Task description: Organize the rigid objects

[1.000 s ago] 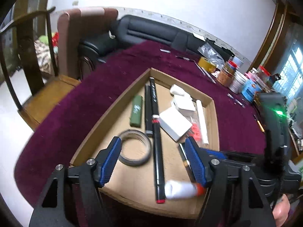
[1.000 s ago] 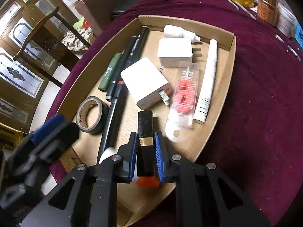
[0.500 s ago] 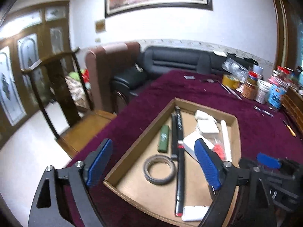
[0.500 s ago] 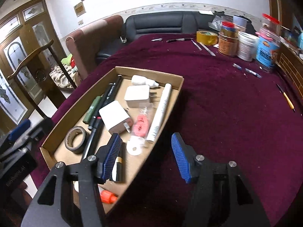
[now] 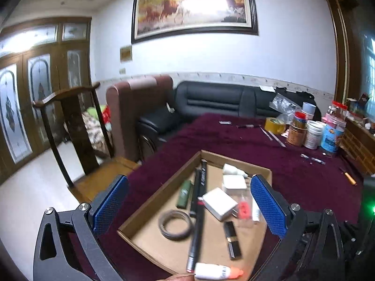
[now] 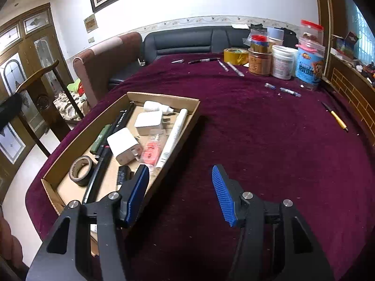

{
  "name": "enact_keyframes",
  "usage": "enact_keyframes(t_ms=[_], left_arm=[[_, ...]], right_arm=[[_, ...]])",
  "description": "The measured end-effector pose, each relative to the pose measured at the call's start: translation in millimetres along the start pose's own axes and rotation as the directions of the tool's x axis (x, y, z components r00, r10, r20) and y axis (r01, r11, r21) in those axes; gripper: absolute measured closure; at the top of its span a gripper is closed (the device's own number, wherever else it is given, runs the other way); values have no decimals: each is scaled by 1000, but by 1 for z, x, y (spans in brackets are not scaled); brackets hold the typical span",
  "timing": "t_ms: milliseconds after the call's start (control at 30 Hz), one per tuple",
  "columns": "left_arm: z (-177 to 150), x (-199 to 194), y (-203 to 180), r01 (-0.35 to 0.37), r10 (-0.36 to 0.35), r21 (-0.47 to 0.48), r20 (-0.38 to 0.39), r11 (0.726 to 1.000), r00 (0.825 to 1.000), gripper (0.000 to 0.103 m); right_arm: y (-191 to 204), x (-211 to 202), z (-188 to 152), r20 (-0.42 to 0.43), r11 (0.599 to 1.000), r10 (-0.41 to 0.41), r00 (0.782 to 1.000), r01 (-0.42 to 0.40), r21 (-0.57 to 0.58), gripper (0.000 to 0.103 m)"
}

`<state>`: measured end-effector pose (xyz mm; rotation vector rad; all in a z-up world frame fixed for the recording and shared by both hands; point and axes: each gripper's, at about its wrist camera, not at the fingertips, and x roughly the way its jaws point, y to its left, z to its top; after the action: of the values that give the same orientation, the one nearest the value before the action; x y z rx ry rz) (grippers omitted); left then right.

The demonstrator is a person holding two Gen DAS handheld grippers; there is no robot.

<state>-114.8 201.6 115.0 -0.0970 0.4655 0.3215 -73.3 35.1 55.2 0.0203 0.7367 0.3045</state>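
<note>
with both hand-held grippers raised clear of the cardboard tray (image 6: 70,154), the step in hand reads as the gap between a finished placement and the next pick. left hand-held gripper (image 5: 189,203): jaws have just been opening and now stand very wide, nothing between the pads, framing the tray from above. right hand-held gripper (image 6: 180,189): about half open, empty, hanging over bare cloth just right of the tray's near right corner

tray sits on the near left part of the surface (image 6: 257,140), which is covered in maroon cloth. contents: tape roll (image 6: 80,171) near left, long black markers (image 5: 199,210) lengthwise, green stick (image 6: 100,138), two white chargers (image 6: 123,146), red packet (image 6: 151,151), white tube (image 6: 173,138) along the right wall, small white bottle (image 6: 154,106) at the far end, black lipstick-like tube (image 5: 232,238) and a white bottle with orange cap (image 5: 218,271) at the near end

loose rigid items remain well apart from the tray: pens (image 6: 206,60) at the far edge, a yellow pen (image 6: 336,118) far right, small pieces (image 6: 281,89) near the jars (image 6: 283,62)

judgement: task partly done; next move calls for a long reach across the cloth to one of these thin items, with jaws narrowed and aligned across its shaft, low against the cloth
</note>
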Motion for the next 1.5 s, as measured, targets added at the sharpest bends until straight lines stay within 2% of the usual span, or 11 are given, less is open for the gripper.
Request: enact_keyframes(t_ms=[133, 200, 400, 600, 767, 1100, 1500], left_arm=[[0, 7, 0, -6, 5, -15, -49, 1000, 999, 1], [-2, 5, -2, -40, 39, -9, -59, 999, 998, 1], [-6, 8, 0, -76, 76, 4, -82, 997, 994, 1], [-9, 16, 7, -56, 53, -17, -129, 998, 990, 1], [-12, 22, 15, -44, 37, -39, -169, 998, 985, 1], [-15, 28, 24, -15, 1, -63, -212, 998, 977, 1], [-17, 32, 25, -26, 11, -61, -232, 998, 973, 1]], right_arm=[[0, -4, -7, 16, 997, -66, 998, 66, -42, 44], [2, -6, -10, 25, 995, -77, 997, 78, -62, 43], [19, -8, -13, 44, 987, -85, 995, 91, -132, 43], [38, -8, -18, 69, 968, -113, 991, 125, -215, 42], [47, -9, -19, 90, 957, -124, 988, 143, -251, 36], [58, -3, -23, 71, 948, -139, 988, 153, -280, 35], [58, 0, -24, 59, 950, -140, 988, 151, -274, 35]])
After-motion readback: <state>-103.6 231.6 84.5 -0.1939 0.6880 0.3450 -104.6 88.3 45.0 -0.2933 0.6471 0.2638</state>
